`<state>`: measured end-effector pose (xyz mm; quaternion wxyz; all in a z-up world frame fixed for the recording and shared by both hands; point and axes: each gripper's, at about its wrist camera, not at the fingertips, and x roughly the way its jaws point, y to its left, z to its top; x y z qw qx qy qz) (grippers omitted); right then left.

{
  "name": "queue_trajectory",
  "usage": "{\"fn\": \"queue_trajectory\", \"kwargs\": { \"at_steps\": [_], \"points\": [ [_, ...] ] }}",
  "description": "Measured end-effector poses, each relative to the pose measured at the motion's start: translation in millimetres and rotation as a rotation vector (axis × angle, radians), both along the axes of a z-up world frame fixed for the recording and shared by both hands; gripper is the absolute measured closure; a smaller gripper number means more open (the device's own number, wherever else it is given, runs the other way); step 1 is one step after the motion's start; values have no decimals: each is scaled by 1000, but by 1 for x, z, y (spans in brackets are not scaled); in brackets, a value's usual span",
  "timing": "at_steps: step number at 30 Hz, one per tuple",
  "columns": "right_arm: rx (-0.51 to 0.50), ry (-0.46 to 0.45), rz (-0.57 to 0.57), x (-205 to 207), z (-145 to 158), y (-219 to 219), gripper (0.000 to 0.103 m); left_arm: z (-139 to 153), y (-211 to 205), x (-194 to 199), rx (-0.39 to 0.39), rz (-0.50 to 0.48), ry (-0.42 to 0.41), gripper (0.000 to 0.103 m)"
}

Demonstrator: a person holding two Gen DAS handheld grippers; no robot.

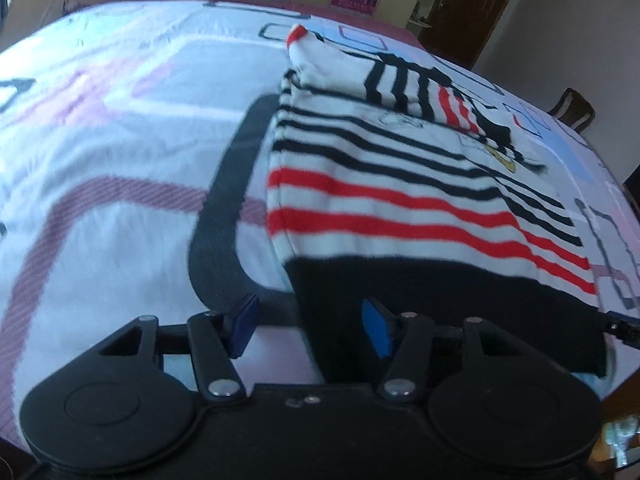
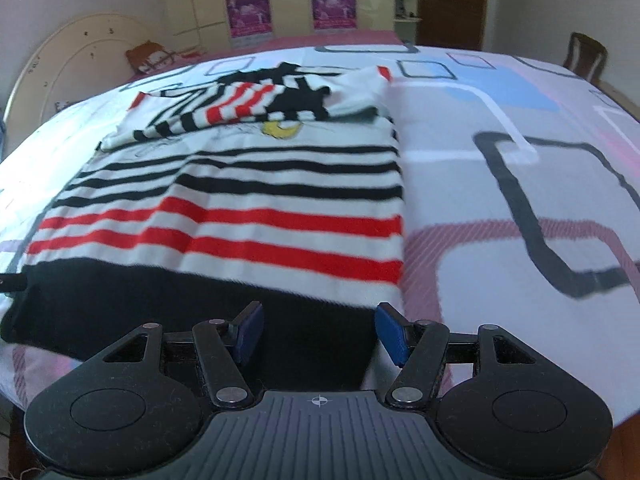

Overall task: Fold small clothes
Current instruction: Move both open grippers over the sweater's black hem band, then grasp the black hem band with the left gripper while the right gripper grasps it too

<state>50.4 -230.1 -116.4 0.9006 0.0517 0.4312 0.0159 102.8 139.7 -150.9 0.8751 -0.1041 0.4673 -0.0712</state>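
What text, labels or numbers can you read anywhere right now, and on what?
None can be read.
Posters on the far cupboard: pink, with print too small and blurred.
Sweater: stripes and a yellow motif, no lettering that shows.
Bedsheet: pattern only.

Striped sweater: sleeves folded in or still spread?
Folded in: both sleeves lie crossed over the striped sweater; its body is still unfolded on the bedsheet.

Bare bedsheet (image 2: pixel 500 184) lies open beside the striped sweater (image 2: pixel 248 208), which alone blocks it.
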Motion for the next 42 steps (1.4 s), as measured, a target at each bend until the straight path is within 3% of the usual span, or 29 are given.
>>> {"fn": "queue_trajectory", "kwargs": {
  "at_steps": [9, 10, 13, 15, 17, 18, 22, 33, 42],
  "points": [
    [69, 37, -49, -21, -11, -10, 42, -5, -10, -11, -54, -36, 27, 50],
    [74, 41, -48, -22, -12, -8, 52, -6, -12, -12, -61, -38, 29, 51],
    [101, 46, -42, -24, -12, -6, 68, -6, -13, -15, -80, -44, 31, 59],
    [104, 49, -40, -24, -12, -4, 71, -7, -13, -16, -95, -48, 37, 63],
    [117, 50, -37, -26, -12, -3, 80, -7, -13, -17, -115, -55, 41, 79],
    [122, 51, -36, -25, -12, -3, 85, -8, -13, -17, -127, -62, 48, 82],
    [133, 55, -23, -24, -11, -5, 91, -9, -8, -15, -153, -68, 48, 90],
    [197, 25, -33, -23, 3, -8, 94, 10, -4, -14, -192, -107, -38, 95],
    [236, -58, -42, -8, 33, -11, 94, 43, -6, 8, -224, -123, -145, 95]
  ]
}}
